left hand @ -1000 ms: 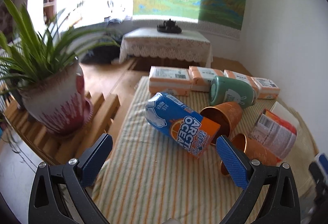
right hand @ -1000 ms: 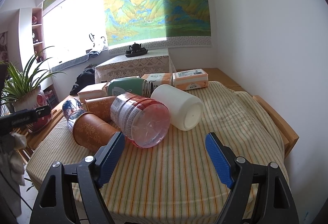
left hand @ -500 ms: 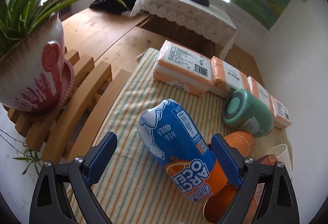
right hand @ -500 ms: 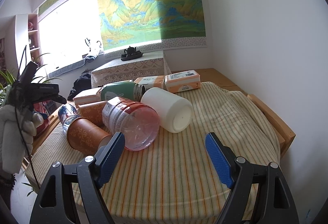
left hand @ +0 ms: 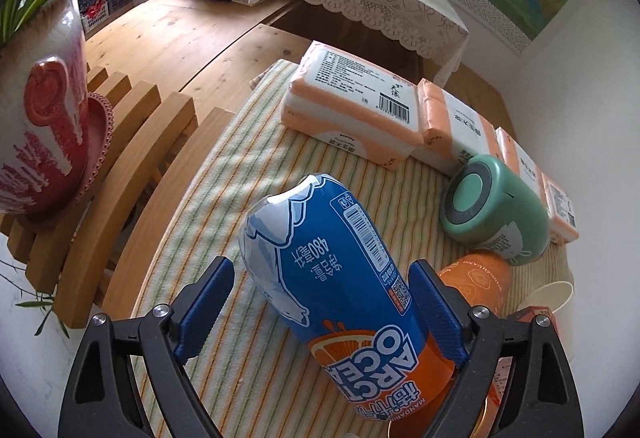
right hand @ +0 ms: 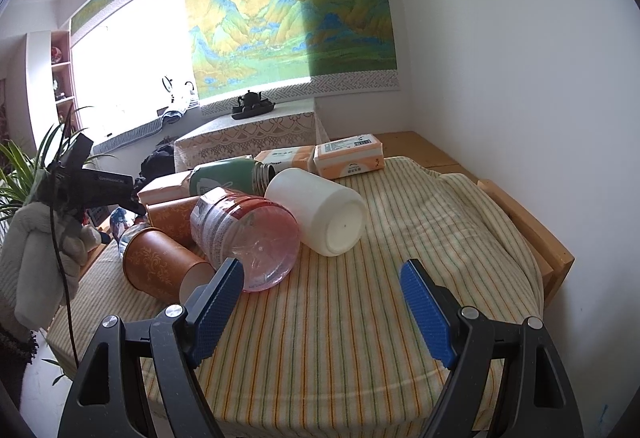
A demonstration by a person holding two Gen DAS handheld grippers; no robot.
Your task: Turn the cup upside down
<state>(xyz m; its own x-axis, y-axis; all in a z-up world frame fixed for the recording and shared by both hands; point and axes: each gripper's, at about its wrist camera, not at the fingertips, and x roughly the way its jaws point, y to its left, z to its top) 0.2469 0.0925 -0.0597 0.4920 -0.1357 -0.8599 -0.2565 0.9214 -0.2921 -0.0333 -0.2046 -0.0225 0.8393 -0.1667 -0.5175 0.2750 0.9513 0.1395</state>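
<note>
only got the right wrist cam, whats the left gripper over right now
Observer: The left gripper is open and straddles a blue bottle that lies on its side.
Operator: is it pinching it yet
Observer: No. A strip of striped cloth shows between one pad and the bottle.
Operator: any cup close to it
Observer: An orange cup lies on its side just beyond the other pad, next to the green flask.
</note>
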